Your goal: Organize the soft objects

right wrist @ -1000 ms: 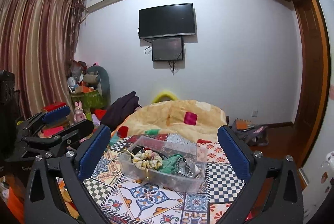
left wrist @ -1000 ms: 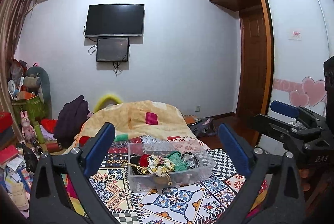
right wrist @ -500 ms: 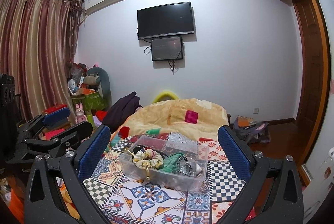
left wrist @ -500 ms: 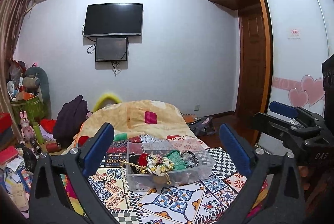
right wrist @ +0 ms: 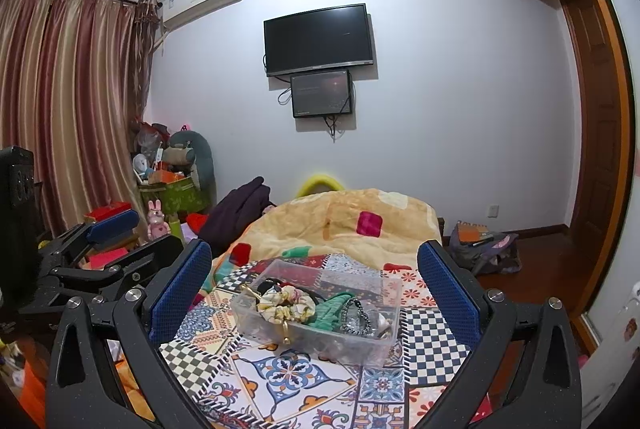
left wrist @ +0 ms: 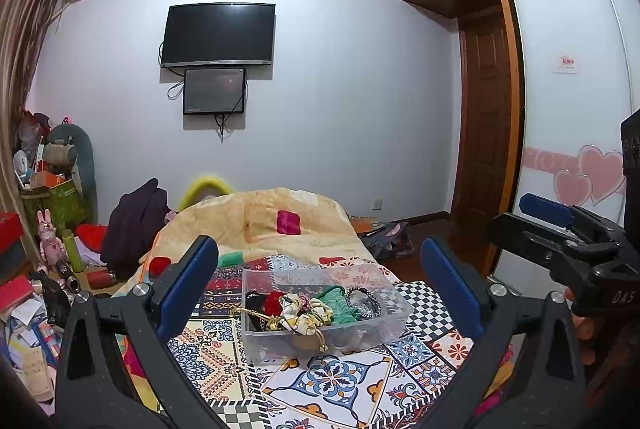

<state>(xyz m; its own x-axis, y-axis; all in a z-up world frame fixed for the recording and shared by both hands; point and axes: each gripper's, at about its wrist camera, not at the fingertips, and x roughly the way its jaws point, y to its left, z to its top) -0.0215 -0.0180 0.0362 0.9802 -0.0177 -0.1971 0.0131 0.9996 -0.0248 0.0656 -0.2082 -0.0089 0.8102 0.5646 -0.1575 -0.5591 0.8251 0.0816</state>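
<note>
Hovering, left gripper (left wrist: 318, 289): held above the patterned cloth, blue-padded fingers (left wrist: 188, 285) spread wide, nothing between them; framing the clear plastic box from the near side, apart from it.
Hovering, right gripper (right wrist: 314, 293): likewise above the cloth, fingers (right wrist: 448, 293) spread wide and empty; also seen from the side at the right edge of the left wrist view (left wrist: 560, 241), where the gap cannot be judged.
Clear plastic box (left wrist: 320, 333): resting on the patterned cloth near the bed's middle, lidless, touched by neither gripper.
Soft objects: all heaped inside the box.
Floral scrunchie (right wrist: 286, 303): cream with a print, at the box's near-left part, lying on top of the pile.
Green fabric piece (right wrist: 330, 309): just beside the scrunchie, toward the right.
Red soft item (left wrist: 274, 301): at the left of the pile, next to a black band (left wrist: 252, 299).
Beaded dark band (right wrist: 356, 315): at the box's right part, touching the green fabric.
Gold trinket (left wrist: 276, 323): small, among the items at the near wall; kind cannot be told.
Patterned cloth (right wrist: 280, 381): tile and checker print, spread over the bed.
Orange quilt (right wrist: 360, 217): bunched behind the box, toward the wall.
Wall: television (left wrist: 218, 35) mounted, smaller screen (left wrist: 214, 91) directly below it.
Left side of room: striped curtain (right wrist: 68, 101) and a pile of clutter (left wrist: 44, 229) on the floor.
</note>
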